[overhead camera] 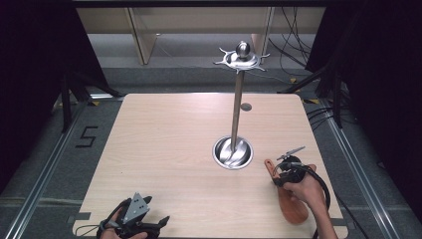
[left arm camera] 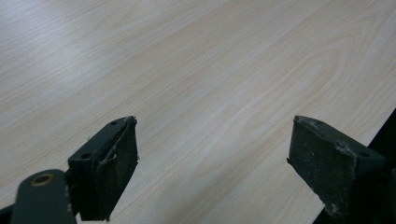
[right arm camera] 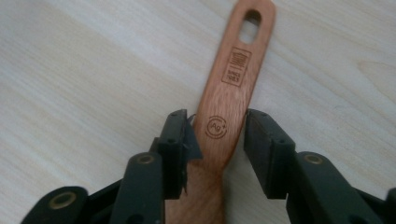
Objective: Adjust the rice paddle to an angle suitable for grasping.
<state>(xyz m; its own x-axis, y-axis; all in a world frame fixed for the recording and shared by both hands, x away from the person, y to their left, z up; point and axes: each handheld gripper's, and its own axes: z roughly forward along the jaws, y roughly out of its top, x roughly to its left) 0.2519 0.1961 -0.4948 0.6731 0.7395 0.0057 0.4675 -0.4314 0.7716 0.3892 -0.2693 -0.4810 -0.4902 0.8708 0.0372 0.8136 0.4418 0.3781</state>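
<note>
Wooden spatula [right arm camera: 227, 107] lies flat on the table [overhead camera: 169, 149] at the lower right of the high view, slotted handle end toward the stand [overhead camera: 238, 99]; it is reddish-brown with burnt-in marks. The right gripper [right arm camera: 218, 135] has its jaws narrowed on the handle, so the grasp looks just made; next comes a lift, probably to hang it. The left gripper [left arm camera: 212, 163] rests wide and empty at lower left
</note>
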